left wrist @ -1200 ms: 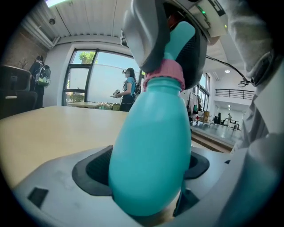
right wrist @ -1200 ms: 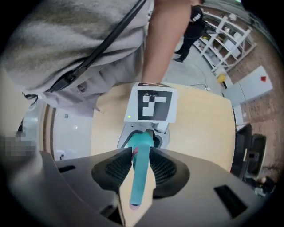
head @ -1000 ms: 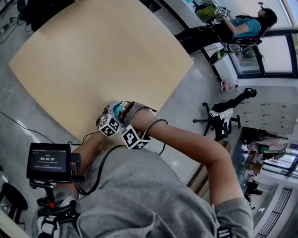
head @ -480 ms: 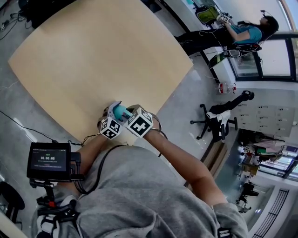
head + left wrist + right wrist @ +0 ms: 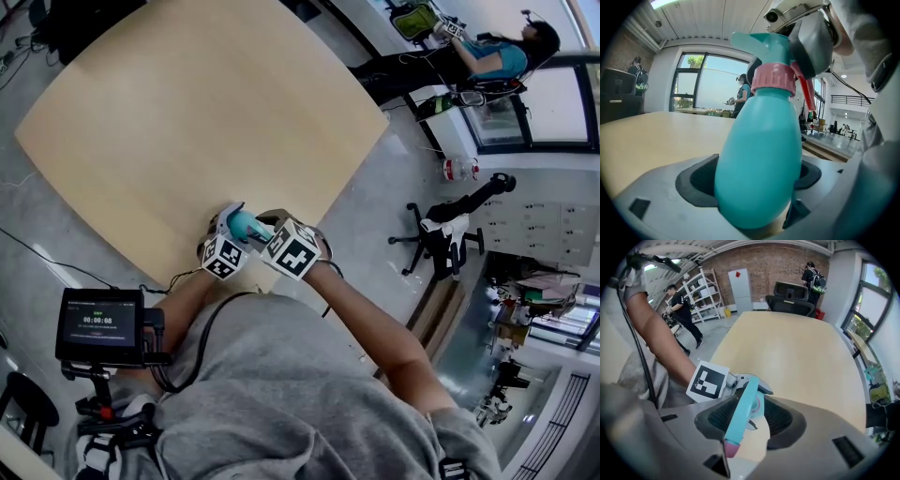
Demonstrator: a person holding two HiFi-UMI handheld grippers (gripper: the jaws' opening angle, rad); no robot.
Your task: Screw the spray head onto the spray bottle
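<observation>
We clamp our left claw point(image 5: 752, 177) on the teal plastic spray bottle point(image 5: 759, 140) over the pale wooden tabletop's point(image 5: 187, 112) near edge, our right claw point(image 5: 749, 418) just opening, jaws apart around the teal, pink-collared spray head point(image 5: 745, 404) seated on the bottle

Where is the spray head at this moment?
The spray head sits atop the teal bottle, upper centre in the left gripper view, with the right gripper's jaws, which have just been opening, standing around it.

Holding spray bottle point(image 5: 759, 154) between left gripper point(image 5: 757, 183) pads point(image 5: 696, 180), carrying spray head point(image 5: 769, 51) on top, staying by table point(image 5: 187, 112) near edge.
</observation>
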